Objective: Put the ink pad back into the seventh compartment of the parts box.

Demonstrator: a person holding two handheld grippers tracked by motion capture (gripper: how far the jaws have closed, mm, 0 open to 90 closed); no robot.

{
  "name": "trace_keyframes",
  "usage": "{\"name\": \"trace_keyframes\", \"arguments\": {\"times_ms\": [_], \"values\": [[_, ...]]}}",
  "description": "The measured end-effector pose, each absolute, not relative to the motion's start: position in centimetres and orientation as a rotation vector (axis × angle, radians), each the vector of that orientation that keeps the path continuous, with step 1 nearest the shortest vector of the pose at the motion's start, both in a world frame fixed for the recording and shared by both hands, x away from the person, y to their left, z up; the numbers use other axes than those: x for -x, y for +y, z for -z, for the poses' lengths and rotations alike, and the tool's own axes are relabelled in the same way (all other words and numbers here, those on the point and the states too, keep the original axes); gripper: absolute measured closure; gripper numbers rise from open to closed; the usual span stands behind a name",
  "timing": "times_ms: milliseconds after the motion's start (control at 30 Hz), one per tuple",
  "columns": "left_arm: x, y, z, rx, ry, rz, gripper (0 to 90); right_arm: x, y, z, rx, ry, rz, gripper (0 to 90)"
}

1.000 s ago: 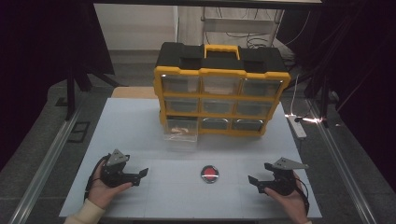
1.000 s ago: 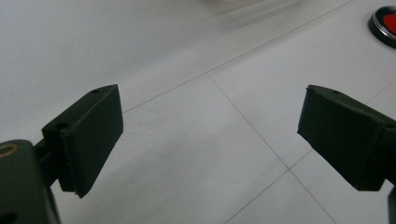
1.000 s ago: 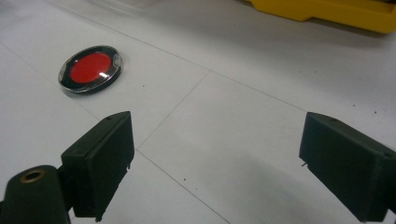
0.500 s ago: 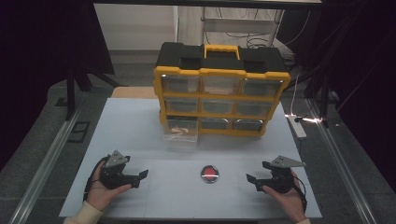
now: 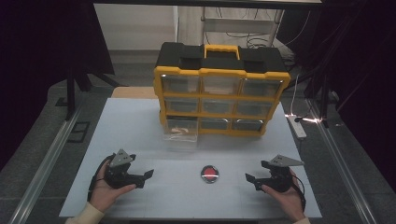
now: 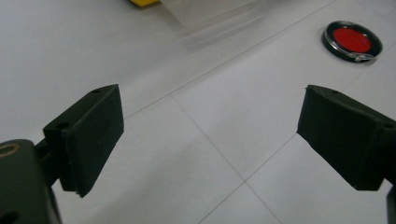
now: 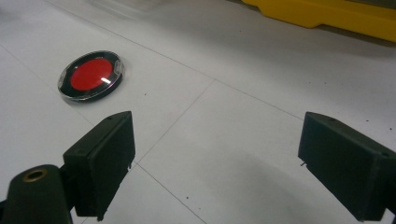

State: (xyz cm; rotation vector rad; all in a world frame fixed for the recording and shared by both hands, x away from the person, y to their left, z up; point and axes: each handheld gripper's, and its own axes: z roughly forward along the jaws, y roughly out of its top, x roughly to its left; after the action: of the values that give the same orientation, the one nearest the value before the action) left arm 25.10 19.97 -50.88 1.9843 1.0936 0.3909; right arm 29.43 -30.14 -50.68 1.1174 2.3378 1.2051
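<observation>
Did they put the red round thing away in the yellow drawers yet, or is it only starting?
Only starting, it seems. Already done: one clear drawer is pulled out of the yellow organizer and sits on the table. In hand: nothing; the left tongs and right tongs are both open and empty. Left: the red disc lies untouched between them, so picking it up probably comes next.

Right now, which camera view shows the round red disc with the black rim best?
The right gripper view: the red disc lies near and whole, its clear edge and glare plain. The left gripper view puts it far in a corner. The high view shows it small on the white table, between both grippers.
</observation>
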Motion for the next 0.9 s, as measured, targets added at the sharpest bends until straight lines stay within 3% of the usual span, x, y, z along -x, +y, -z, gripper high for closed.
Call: {"name": "trace_keyframes", "arguments": {"times_ms": [900], "values": [[-26.4,15.7,48.9,-2.012,0.981,-0.343,7.9,-29.6,-29.7,50.6,-1.104,2.344,-1.203,11.4]]}}
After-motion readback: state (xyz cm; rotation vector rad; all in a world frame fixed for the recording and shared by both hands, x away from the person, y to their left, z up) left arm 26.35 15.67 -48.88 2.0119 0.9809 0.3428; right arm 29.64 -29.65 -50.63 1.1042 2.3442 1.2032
